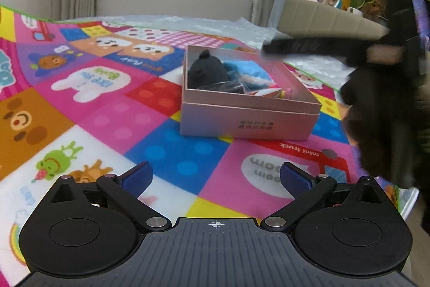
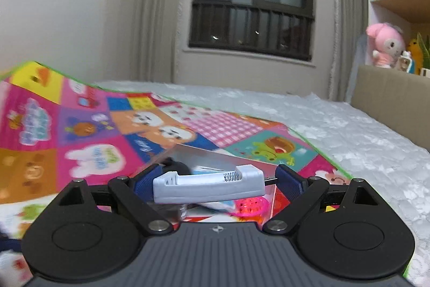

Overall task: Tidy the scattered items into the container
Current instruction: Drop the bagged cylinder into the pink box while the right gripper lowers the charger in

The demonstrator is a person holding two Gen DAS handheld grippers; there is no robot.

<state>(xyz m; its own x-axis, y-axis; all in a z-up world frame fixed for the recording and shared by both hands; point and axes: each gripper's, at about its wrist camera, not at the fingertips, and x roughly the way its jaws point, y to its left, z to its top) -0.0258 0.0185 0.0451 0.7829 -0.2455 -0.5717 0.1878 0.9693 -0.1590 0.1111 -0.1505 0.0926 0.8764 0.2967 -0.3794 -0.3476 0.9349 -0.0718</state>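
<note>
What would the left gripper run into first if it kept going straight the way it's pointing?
Probably the play mat: the left gripper, open with nothing between its fingers, points downward at bare mat short of the pink box. On a flatter line it would meet the box's near wall; depth is unclear.

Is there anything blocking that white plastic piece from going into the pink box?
Nothing visible does. The right gripper holds the white charger-like piece crosswise between its pads, right over the open box. The box has no lid on and already holds a dark plush and other bits, with room left near the front.
</note>
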